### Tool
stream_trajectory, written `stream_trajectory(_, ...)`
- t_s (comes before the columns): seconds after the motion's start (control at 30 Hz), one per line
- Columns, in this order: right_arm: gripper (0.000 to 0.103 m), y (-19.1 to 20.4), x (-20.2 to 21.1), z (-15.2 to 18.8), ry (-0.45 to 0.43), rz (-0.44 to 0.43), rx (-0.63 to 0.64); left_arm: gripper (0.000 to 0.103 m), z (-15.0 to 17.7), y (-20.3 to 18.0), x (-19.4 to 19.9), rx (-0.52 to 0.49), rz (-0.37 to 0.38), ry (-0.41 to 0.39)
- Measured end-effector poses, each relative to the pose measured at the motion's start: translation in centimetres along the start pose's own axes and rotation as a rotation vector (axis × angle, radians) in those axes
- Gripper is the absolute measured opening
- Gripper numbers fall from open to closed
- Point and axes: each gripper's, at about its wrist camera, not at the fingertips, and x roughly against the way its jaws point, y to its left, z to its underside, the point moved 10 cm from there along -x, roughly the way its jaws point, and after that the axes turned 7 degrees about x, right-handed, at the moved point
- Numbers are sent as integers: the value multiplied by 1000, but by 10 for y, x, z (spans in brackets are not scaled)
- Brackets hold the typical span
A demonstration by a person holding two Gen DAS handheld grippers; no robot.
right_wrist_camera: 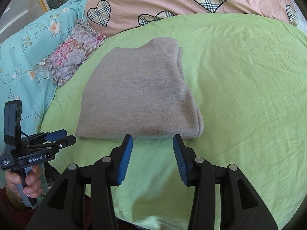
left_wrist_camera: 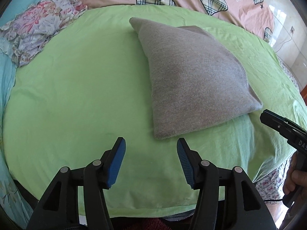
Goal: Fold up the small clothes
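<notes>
A grey knitted garment point(left_wrist_camera: 193, 76) lies folded into a compact rectangle on the green sheet point(left_wrist_camera: 76, 88); it also shows in the right wrist view point(right_wrist_camera: 138, 94). My left gripper point(left_wrist_camera: 151, 143) is open and empty, hovering just short of the garment's near corner. My right gripper point(right_wrist_camera: 152, 140) is open and empty, its tips just in front of the garment's near edge. The left gripper also shows at the lower left of the right wrist view point(right_wrist_camera: 63, 137). Part of the right gripper's body point(left_wrist_camera: 284, 128) shows at the right edge of the left wrist view.
A floral ruffled pillow point(left_wrist_camera: 40, 28) and a turquoise floral quilt point(right_wrist_camera: 23, 61) lie to the left. A pink quilt with plaid hearts point(right_wrist_camera: 172, 2) lies behind. The bed's edge drops off at the right point(left_wrist_camera: 276, 164), with a tiled floor point(left_wrist_camera: 287, 38) beyond.
</notes>
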Motion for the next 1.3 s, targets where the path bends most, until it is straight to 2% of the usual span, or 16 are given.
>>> stream_trajectory(0.27, 57, 19, 1, 7, 18, -25, 34, 64, 1, 10, 10, -10, -54, -37)
stream_trajectory(0.43, 59, 26, -3, 9, 32, -34, 46, 65, 1, 12, 11, -5, -63, -43)
stream_trajectory(0.57, 65, 26, -3, 9, 32, -36, 48, 67, -3, 12, 13, -14, -73, -56)
stream_trajectory(0.67, 69, 26, -3, 5, 25, -38, 52, 72, -11, 12, 16, -22, -74, -75)
stream_trajectory(0.8, 70, 19, -3, -9, 11, -27, 51, 75, -29, 12, 18, 5, -42, -89)
stream_trajectory(1.03, 72, 2, -6, -36, -20, -7, 29, 78, -60, 10, 15, 17, -30, -107)
stream_trajectory(1.3, 86, -2, -18, -68, -15, 5, 63, 81, -82, 0, 8, -10, -53, -113)
